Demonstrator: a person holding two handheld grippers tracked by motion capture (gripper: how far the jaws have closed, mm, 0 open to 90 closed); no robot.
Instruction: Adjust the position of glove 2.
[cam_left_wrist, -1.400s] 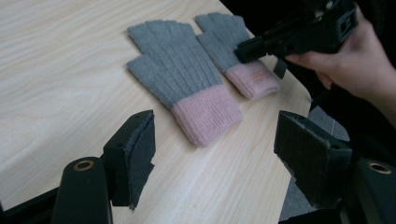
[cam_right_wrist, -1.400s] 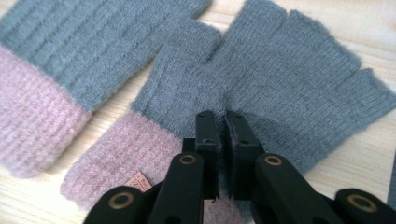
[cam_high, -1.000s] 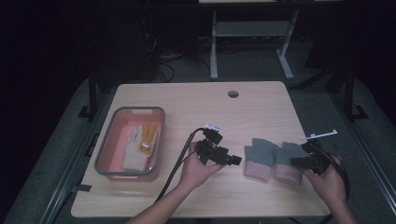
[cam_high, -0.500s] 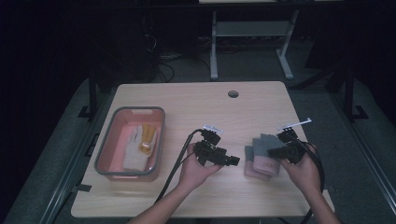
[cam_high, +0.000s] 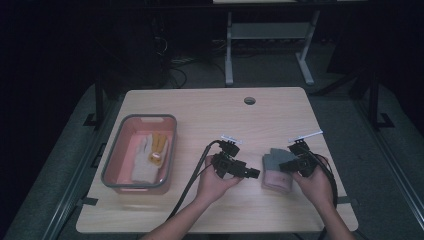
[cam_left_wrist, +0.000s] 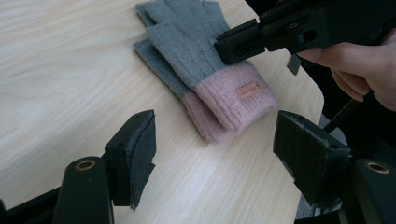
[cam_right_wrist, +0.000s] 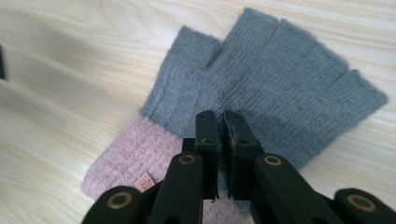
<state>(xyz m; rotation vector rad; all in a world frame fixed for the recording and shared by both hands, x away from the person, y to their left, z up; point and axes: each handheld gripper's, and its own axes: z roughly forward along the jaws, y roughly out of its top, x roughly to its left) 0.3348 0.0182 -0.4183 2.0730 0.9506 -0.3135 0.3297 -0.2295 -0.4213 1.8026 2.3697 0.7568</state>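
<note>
The right hand-held gripper (cam_right_wrist: 219, 122) is clenched over the grey-pink gloves (cam_right_wrist: 261, 98) on the desk (cam_high: 200, 107), the left hand-held gripper (cam_left_wrist: 212, 154) waits released, nothing lifted yet toward the bin (cam_high: 112, 162).

Far half of worktop (cam_high: 210, 107) bare wood, free passage edge to edge; only a small cable hole (cam_high: 249, 100) near the far edge. Left side blocked by walled bin (cam_high: 114, 160). Near-right area crowded: stacked gloves (cam_high: 276, 170) with right tongs (cam_high: 286, 166) over them, left tongs (cam_high: 254, 173) just beside. Narrow strip of bare wood between bin and left tongs.
</note>
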